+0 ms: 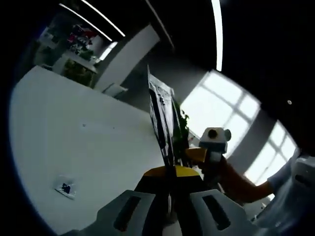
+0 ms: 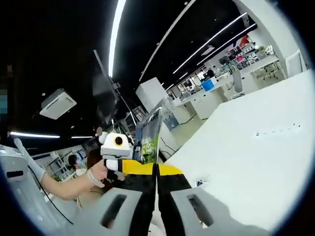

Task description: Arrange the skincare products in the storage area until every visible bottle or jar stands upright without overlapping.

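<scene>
In the left gripper view my left gripper (image 1: 170, 169) is shut on a thin flat printed sheet (image 1: 161, 113). The sheet stands up edge-on from the closed jaws, black and white with some green. My right gripper (image 1: 212, 147) is just beyond the sheet to the right, held by a hand in an orange sleeve. In the right gripper view my right gripper (image 2: 155, 169) is shut on a thin sheet (image 2: 150, 135) with a green picture, also edge-on. My left gripper (image 2: 118, 155) is close on its left, held by a hand. I cannot tell if both hold one sheet.
A wide white table (image 1: 74, 137) lies below, with a small printed tag (image 1: 65, 187) on it. The same table (image 2: 256, 152) and tag (image 2: 199, 183) lie right of the jaws, with a faint row of marks (image 2: 278, 130). Windows, ceiling lights and desks lie behind.
</scene>
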Tool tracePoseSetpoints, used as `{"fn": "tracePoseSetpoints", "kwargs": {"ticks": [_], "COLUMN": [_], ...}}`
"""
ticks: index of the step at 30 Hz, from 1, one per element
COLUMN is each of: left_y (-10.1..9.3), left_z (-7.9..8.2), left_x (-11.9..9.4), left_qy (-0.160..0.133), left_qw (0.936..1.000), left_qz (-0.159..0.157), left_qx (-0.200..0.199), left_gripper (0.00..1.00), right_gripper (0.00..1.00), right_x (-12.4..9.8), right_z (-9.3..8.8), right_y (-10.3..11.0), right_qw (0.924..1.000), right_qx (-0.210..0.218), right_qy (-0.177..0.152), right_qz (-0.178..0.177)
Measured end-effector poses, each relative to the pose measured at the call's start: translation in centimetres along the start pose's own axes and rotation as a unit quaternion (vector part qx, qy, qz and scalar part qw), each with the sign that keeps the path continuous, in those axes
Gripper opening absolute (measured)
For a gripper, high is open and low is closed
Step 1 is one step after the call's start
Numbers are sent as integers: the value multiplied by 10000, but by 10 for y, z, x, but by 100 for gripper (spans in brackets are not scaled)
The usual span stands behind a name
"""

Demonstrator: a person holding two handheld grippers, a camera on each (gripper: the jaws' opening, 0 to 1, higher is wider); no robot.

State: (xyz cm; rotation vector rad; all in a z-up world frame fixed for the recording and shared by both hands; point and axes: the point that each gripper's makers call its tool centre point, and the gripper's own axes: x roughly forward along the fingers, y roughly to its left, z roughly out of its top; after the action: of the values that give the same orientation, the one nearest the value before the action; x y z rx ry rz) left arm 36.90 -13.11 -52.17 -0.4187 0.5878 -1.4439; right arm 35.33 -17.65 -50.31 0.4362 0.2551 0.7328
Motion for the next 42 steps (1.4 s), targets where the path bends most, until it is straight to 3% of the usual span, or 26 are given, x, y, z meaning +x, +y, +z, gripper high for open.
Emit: {"fn": "tracePoseSetpoints", "kwargs": {"ticks": [10, 15, 24, 33, 38, 42], "left_y": [-5, -5, 10, 22, 25, 31], "left_z": [-7, -24, -60, -104, -128, -146], "left_x": [-28, -40, -60, -72, -76, -81], "left_qy": [231, 530, 732, 1050, 1207, 1386], "left_qw": [9991, 9966, 9953, 9900, 9859, 9814], "left_qz": [234, 446, 634, 717, 775, 769], "left_qx": [262, 440, -83, -608, -866, -1086], "left_gripper": [0, 0, 0, 0, 0, 0], "right_gripper": [4, 8, 7, 7, 7, 7], "right_x": [13, 12, 5, 6, 5, 1], "right_z": [-15, -15, -19, -36, -46, -64], "right_y": [14, 26, 52, 79, 95, 104], "right_qw": [9930, 9901, 9804, 9782, 9806, 9815], "right_qx": [-1028, -1250, -1821, -1931, -1831, -1757], "right_qy": [475, 494, 639, 746, 697, 765], "right_qz": [-335, -410, -390, -161, -36, -46]}}
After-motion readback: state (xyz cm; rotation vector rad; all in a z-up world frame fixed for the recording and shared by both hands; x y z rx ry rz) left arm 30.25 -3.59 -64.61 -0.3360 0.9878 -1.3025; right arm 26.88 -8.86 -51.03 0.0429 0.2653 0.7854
